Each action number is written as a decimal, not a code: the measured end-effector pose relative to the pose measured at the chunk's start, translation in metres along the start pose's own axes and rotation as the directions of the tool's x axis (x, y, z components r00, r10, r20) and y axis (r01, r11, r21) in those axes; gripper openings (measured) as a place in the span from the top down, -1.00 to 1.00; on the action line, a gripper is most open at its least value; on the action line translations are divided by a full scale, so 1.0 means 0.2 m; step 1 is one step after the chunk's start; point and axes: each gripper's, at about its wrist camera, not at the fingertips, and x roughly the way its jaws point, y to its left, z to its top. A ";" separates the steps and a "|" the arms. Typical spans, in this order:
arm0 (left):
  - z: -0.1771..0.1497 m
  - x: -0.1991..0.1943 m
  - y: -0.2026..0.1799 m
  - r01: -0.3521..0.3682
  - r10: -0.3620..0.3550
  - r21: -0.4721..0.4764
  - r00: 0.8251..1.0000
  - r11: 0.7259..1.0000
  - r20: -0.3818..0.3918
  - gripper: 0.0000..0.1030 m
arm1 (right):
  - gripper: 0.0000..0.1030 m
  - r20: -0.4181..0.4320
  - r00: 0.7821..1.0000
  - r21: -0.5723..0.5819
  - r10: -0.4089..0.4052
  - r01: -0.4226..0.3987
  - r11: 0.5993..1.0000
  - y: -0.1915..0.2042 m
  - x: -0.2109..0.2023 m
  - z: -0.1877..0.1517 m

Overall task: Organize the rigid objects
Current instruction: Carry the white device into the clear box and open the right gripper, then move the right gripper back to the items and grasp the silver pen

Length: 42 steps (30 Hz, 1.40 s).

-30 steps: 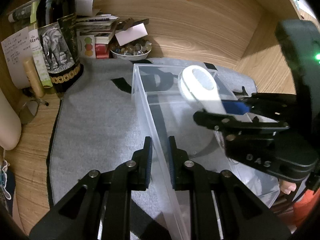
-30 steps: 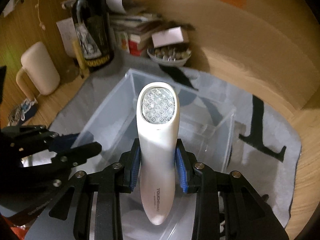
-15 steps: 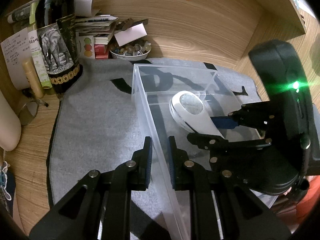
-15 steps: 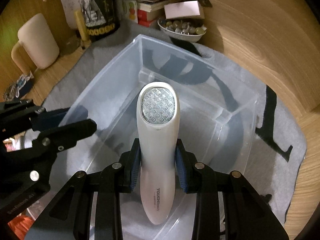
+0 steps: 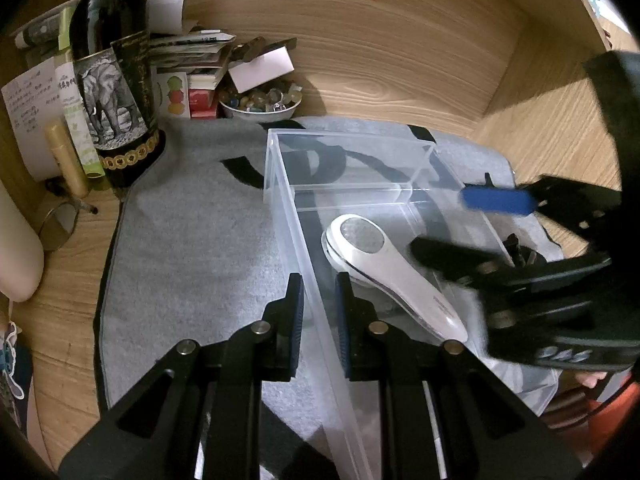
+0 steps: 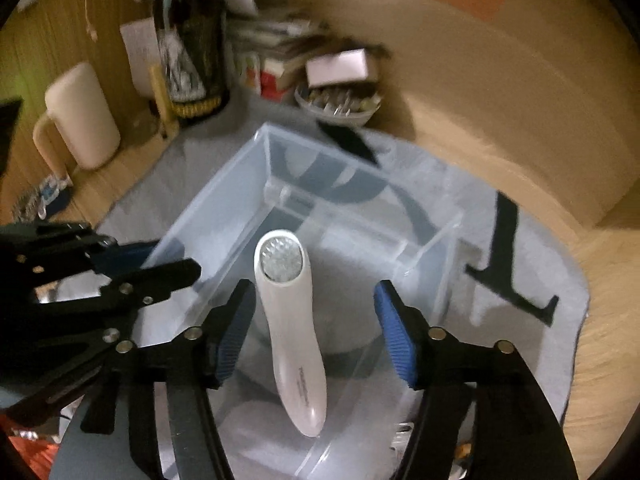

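Note:
A white handheld device (image 6: 292, 320) with a faceted round head lies inside the clear plastic bin (image 6: 224, 184), also seen in the left wrist view (image 5: 384, 268). My right gripper (image 6: 316, 312) is open above it, fingers spread on either side, not touching it. My left gripper (image 5: 318, 308) is shut on the bin's left wall (image 5: 296, 216), one finger inside and one outside. The bin rests on a grey mat (image 5: 192, 240).
A dark wine bottle (image 5: 114, 80) stands at the back left with papers and books (image 5: 188, 52). A bowl of small stones (image 5: 260, 102) sits behind the bin. A cream mug (image 6: 80, 120) stands at the left. Wooden walls enclose the back and right.
My right gripper lowered the white device into the bin, then opened and let it go. The device now lies on the bin floor. My left gripper kept its hold on the wall.

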 end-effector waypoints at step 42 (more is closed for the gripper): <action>0.01 0.01 -0.02 -0.041 0.042 0.017 0.999 0.999 -0.009 0.70 | -0.65 -0.055 0.969 0.482 -0.242 0.238 0.843 -0.74 -0.27 -0.89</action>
